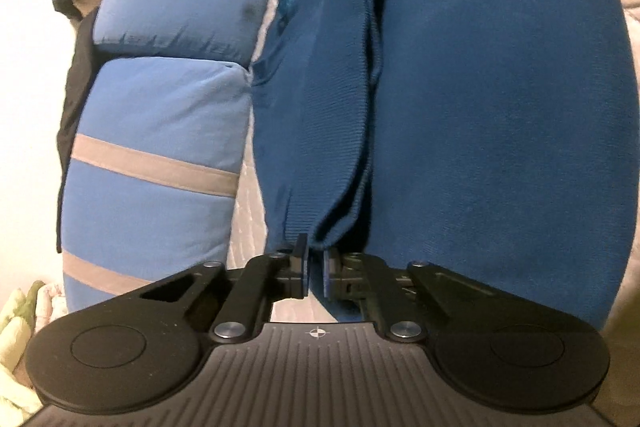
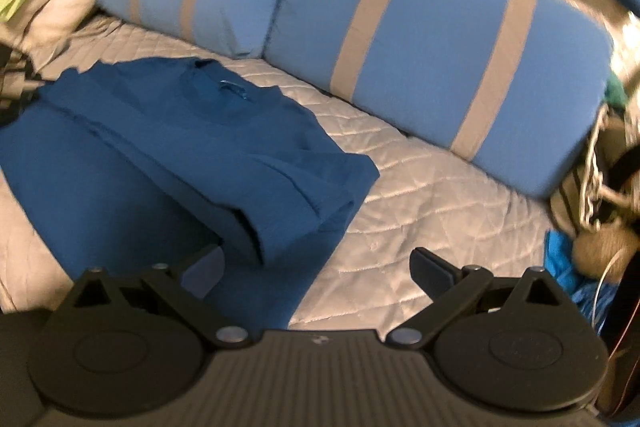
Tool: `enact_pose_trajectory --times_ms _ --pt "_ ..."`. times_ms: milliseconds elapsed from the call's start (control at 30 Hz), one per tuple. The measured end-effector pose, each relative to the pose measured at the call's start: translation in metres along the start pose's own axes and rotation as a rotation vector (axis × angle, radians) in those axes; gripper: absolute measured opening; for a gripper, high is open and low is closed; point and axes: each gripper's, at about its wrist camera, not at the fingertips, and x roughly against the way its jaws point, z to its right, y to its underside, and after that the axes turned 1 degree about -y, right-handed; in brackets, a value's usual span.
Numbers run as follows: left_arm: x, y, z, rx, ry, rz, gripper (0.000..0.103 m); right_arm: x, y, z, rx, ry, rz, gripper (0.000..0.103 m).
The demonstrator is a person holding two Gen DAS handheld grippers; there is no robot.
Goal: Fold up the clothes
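Left wrist view: two light-blue striped pillows [image 1: 168, 99] run along the 9 o'clock side, with a narrow strip of quilted bed cover [image 1: 250, 227] between them and the blue sweater [image 1: 480, 107], which fills the frame from 12 to 3 o'clock. The left gripper [image 1: 316, 269] is clenched on the ribbed edge of a folded-in sleeve or hem at 6 o'clock; the pads pinch only this border, probably so the layer can be carried over as one flap. The fold line runs from the pads toward 12 o'clock.

Right wrist view: the sweater [image 2: 160, 155] lies flat at 9 o'clock, collar toward the pillows [image 2: 400, 39] at 12 o'clock, one side already doubled inward. The right gripper [image 2: 316, 267] is released, jaws wide, with the sweater's lower corner beside its left finger and nothing between the pads. Bare bed cover [image 2: 420, 203] from 3 to 5 o'clock offers free room; clutter crowds the far 3 o'clock edge, and the pillows bound the 12 o'clock side.
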Motion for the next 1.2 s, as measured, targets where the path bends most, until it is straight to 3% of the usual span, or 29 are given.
enact_pose_trajectory --times_ms 267,367,433,567,667,900,1200 --pt "0.000 0.002 0.001 -0.005 0.003 0.021 0.011 -0.018 0.002 -0.033 0.275 0.057 0.007 0.102" --pt "0.001 0.004 0.000 -0.016 0.000 0.051 0.025 -0.024 0.003 -0.041 0.326 0.072 0.002 0.102" --pt "0.003 0.002 0.001 -0.026 0.004 0.078 0.028 -0.025 0.003 -0.043 0.335 0.073 0.003 0.102" --pt "0.003 -0.002 0.003 -0.032 0.013 0.106 0.027 -0.024 0.003 -0.039 0.331 0.079 0.001 0.102" --pt "0.002 -0.004 0.002 -0.026 -0.002 0.106 0.007 -0.024 0.004 -0.036 0.341 0.081 -0.001 0.102" --pt "0.013 -0.002 -0.019 0.114 -0.018 0.129 0.005 -0.025 0.006 -0.037 0.397 0.069 0.013 0.100" --pt "0.021 -0.005 -0.062 0.450 0.023 0.127 0.005 -0.054 0.015 -0.066 0.595 0.132 -0.007 0.092"
